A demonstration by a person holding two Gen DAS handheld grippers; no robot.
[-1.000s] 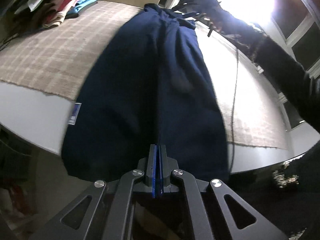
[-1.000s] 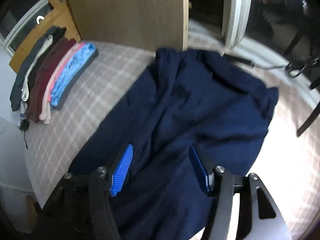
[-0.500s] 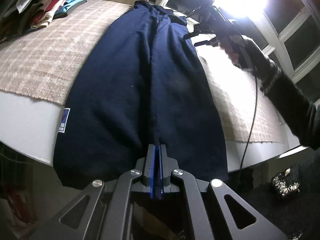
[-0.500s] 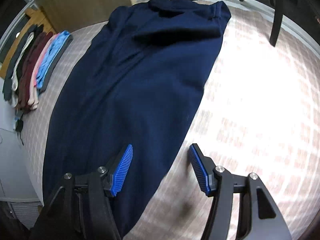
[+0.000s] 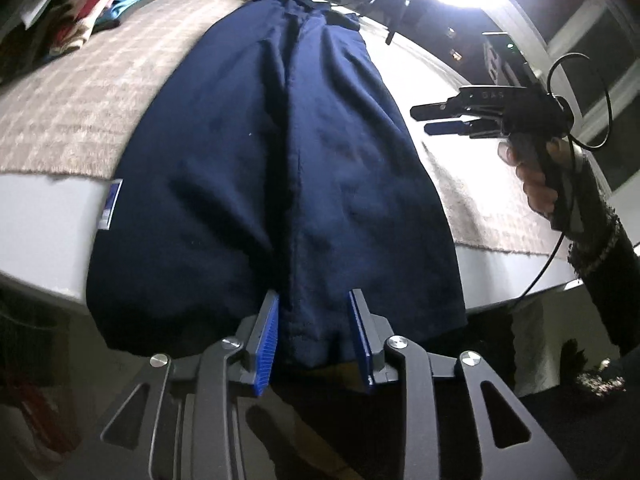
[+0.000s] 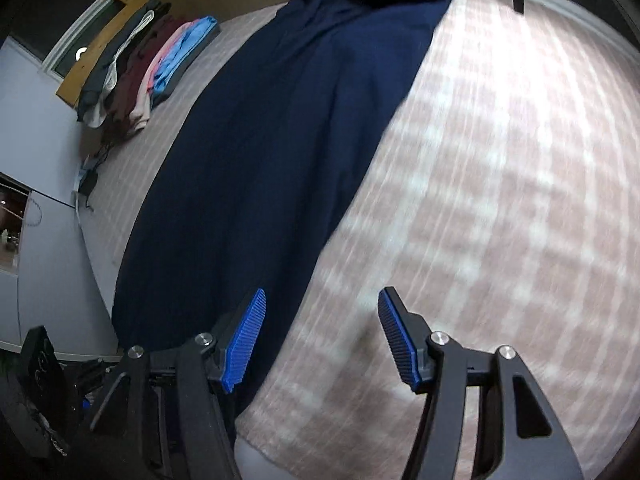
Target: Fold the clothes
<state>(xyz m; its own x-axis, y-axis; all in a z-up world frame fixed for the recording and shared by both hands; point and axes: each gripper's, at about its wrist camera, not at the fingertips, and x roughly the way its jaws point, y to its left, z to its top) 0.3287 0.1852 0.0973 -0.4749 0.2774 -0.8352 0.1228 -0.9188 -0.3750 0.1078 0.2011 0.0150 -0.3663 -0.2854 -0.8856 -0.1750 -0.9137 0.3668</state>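
Dark navy trousers (image 5: 280, 168) lie stretched lengthwise over the checked beige cloth (image 5: 80, 120) on the table, their near end hanging over the table edge. My left gripper (image 5: 314, 334) is open, its blue pads on either side of that hanging end. The trousers also show in the right wrist view (image 6: 280, 128). My right gripper (image 6: 320, 340) is open and empty above the cloth, just right of the trousers' long edge. It also appears in the left wrist view (image 5: 444, 120), held by a hand at the right.
A row of folded clothes (image 6: 152, 64) in dark, maroon, pink and blue lies at the far left of the table, also in the left wrist view (image 5: 100, 12). A cable (image 5: 540, 272) hangs from the right gripper. Bare checked cloth (image 6: 500, 180) spreads right of the trousers.
My left gripper has opened and let go of the trousers' near end. My right gripper has drawn back from the far end toward the near edge, staying open.
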